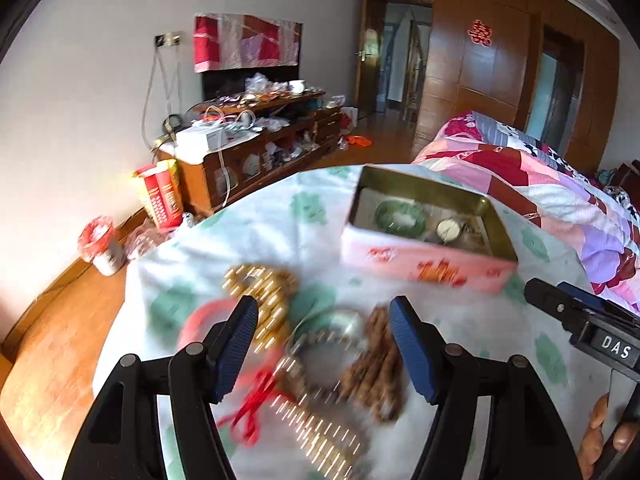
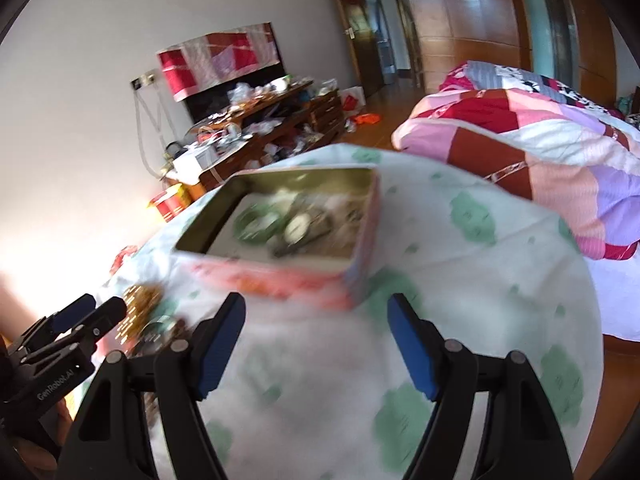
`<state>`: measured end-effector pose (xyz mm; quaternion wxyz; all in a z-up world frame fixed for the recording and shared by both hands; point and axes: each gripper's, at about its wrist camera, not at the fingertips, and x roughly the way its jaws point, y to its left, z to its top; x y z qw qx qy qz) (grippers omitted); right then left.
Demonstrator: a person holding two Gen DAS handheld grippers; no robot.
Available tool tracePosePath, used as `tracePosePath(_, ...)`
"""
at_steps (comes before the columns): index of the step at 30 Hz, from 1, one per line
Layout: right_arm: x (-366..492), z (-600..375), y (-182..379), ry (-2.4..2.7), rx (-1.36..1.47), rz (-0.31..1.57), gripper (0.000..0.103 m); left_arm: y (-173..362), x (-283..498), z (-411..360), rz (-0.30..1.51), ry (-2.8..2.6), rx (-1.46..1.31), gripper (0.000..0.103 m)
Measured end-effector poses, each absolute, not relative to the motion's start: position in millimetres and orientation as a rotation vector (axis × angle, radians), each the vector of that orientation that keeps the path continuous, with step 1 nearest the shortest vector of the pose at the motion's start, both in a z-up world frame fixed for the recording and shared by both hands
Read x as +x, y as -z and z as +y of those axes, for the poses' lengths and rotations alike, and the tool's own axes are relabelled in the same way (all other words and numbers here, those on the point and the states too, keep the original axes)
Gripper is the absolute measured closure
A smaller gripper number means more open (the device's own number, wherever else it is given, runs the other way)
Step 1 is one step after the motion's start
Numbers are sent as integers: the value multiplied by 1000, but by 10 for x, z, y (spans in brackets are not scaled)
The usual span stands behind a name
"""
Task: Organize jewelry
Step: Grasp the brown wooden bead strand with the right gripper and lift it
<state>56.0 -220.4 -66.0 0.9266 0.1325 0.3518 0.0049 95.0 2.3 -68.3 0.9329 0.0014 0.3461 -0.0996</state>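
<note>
My left gripper (image 1: 322, 312) hangs open over a blurred heap of jewelry on the white, green-patterned cloth (image 1: 280, 216). The heap holds a gold bead chain (image 1: 260, 292), a red cord loop (image 1: 200, 320), a silver bangle (image 1: 344, 326), a brown bead bracelet (image 1: 380, 372) and a gold band (image 1: 324, 436). Nothing is between the pads. Beyond stands an open pink tin (image 1: 424, 264) with a green bangle (image 1: 400, 216) and a watch (image 1: 448, 230) inside. My right gripper (image 2: 316, 308) is open and empty just in front of the tin (image 2: 280, 284). The left gripper (image 2: 96, 308) shows at that view's left, by the heap (image 2: 140, 304).
The round table's edge curves close on the left, above the wooden floor (image 1: 52, 344). A bed with a patchwork quilt (image 2: 540, 160) lies to the right. A cluttered wooden cabinet (image 1: 260, 140) stands by the far wall, with red cartons (image 1: 160, 196) and a small bin (image 1: 102, 246) on the floor.
</note>
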Motion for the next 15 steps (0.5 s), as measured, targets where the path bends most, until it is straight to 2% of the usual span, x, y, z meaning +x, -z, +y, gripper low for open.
tracePosePath(10, 175, -1664, 743, -136, 190, 743, 28, 883, 485, 573, 738, 104, -14, 35)
tracePosePath(14, 130, -1547, 779, -172, 185, 763, 50, 920, 409, 644, 738, 99, -30, 35)
tracePosePath(15, 134, -1519, 792, -183, 187, 773, 51, 920, 403, 655, 734, 99, -34, 35)
